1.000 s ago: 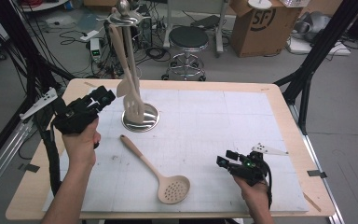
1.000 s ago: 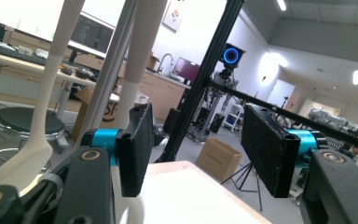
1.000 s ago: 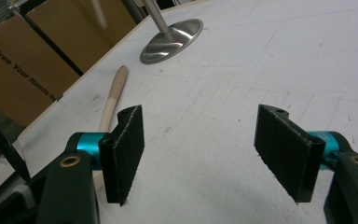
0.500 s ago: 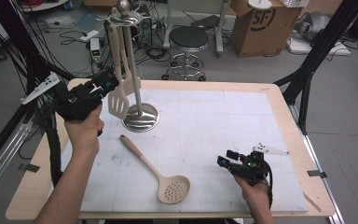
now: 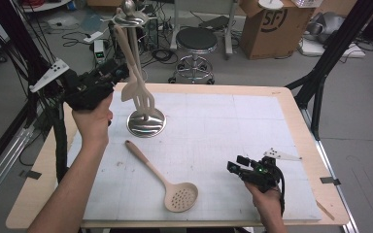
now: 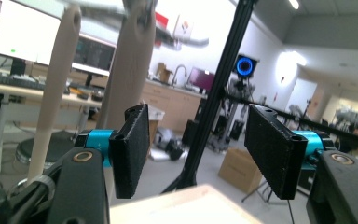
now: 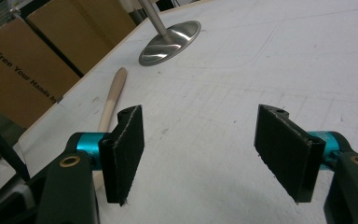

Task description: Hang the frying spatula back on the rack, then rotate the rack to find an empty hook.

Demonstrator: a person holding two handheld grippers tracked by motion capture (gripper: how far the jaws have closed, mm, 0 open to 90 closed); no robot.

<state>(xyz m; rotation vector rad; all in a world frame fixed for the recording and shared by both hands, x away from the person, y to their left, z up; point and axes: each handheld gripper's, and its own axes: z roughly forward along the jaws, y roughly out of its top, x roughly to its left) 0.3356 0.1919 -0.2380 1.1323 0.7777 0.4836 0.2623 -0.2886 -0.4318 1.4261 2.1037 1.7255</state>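
Slotted spatula (image 5: 138, 90) hangs on the steel rack (image 5: 145, 121) near the bench's far-left corner, apparently just hung. Left gripper (image 5: 111, 75) sits beside its handle, jaws parted and just widening, nothing between them. Likely next: fetch the one skimmer (image 5: 167, 180) lying toward the near edge. Right gripper (image 5: 234, 164) rests open, empty, near the near-right corner. Two utensils hang.

I count two wooden utensils hanging on one metal stand (image 5: 146, 122): a slotted turner (image 5: 138, 90) and one more handle (image 6: 53, 88). One skimmer spoon (image 5: 167, 182) lies on the one white mat (image 5: 233, 126).
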